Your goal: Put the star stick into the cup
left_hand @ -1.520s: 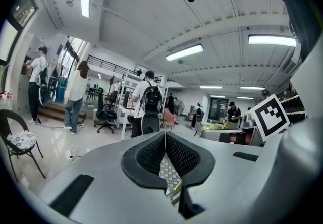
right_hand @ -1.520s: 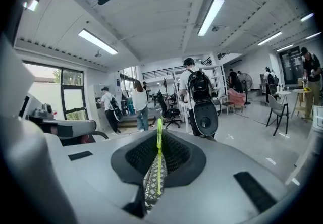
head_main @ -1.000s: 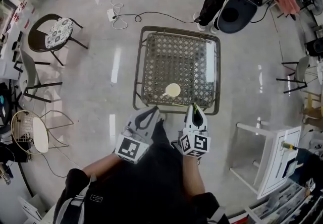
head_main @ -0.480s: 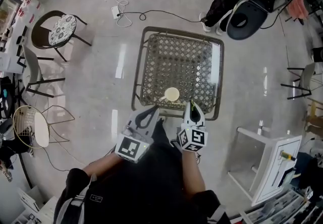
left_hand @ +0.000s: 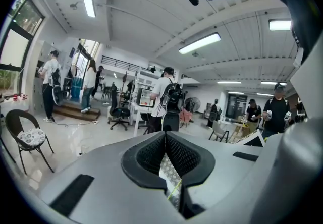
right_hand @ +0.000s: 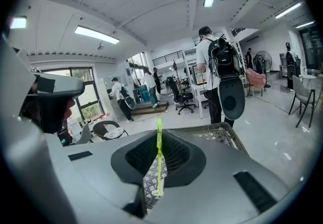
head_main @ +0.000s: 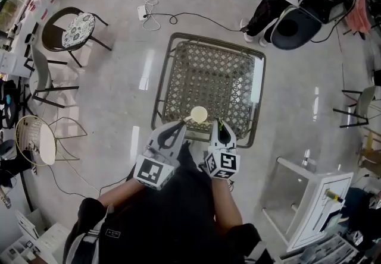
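Note:
The star stick (right_hand: 159, 157) is a thin yellow-green rod standing upright between the jaws of my right gripper (right_hand: 159, 140), which is shut on it; its star end is hidden. In the head view the right gripper (head_main: 219, 127) hovers over the near edge of the lattice table (head_main: 161, 87), just right of the pale cup (head_main: 199, 115). That cup stands upright near the table's front edge. My left gripper (head_main: 177, 128) is just left of the cup and below it in the picture. In its own view the left gripper (left_hand: 165, 140) is shut with nothing in it.
Dark chairs (head_main: 74, 26) stand at the far left, with a wire-frame chair (head_main: 36, 144) lower down. A cable and power strip (head_main: 146, 13) lie on the floor behind the table. A person with a backpack (head_main: 309, 7) stands at the top right. A white stand (head_main: 309, 197) is at the lower right.
Both grippers have moved forward towards the table's near edge. The right one, still shut on the stick, has moved in beside the cup.

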{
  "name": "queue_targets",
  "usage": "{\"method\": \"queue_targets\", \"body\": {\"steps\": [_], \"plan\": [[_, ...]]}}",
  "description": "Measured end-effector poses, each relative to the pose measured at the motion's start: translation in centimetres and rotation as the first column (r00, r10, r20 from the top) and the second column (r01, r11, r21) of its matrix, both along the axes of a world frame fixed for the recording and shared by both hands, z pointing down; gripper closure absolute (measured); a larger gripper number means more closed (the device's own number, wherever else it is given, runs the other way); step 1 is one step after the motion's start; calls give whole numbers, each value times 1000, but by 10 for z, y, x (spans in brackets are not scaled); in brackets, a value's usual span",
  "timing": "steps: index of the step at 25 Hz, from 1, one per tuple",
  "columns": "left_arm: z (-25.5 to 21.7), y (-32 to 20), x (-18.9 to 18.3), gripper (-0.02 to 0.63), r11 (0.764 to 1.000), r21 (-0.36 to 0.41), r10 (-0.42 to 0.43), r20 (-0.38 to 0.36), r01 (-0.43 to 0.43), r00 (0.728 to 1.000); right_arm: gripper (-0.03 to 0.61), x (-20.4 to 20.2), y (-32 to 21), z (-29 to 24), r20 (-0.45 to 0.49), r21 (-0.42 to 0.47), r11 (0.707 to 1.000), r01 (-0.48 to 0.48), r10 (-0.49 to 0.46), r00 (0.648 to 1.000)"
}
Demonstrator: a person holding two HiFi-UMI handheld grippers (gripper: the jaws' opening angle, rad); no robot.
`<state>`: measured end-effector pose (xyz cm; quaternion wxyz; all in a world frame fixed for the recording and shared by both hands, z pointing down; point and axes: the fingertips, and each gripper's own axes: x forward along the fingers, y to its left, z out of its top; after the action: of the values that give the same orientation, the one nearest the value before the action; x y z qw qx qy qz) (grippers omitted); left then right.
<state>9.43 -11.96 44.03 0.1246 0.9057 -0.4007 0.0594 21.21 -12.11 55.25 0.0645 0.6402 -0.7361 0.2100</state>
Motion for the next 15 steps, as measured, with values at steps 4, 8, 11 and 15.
{"method": "queue_targets", "body": {"steps": [4,8,11,15], "plan": [[2,-1,1,595,1000,-8,5,19,-5,1000,558,5,-3,7,4,-14,1000,0,0,1000],[0,-6,5,595,1000,-17,3,2,-3,1000,557,10,-9,23,0,-36,999,-14,14,1000],[1,-9,8,595,1000,-19,16,4,-16,1000,557,11,-11,34,0,-52,998,-33,33,999],[-1,-15,14,595,999,-7,32,14,-32,999,557,12,-13,50,12,-65,997,-45,46,999]]}}
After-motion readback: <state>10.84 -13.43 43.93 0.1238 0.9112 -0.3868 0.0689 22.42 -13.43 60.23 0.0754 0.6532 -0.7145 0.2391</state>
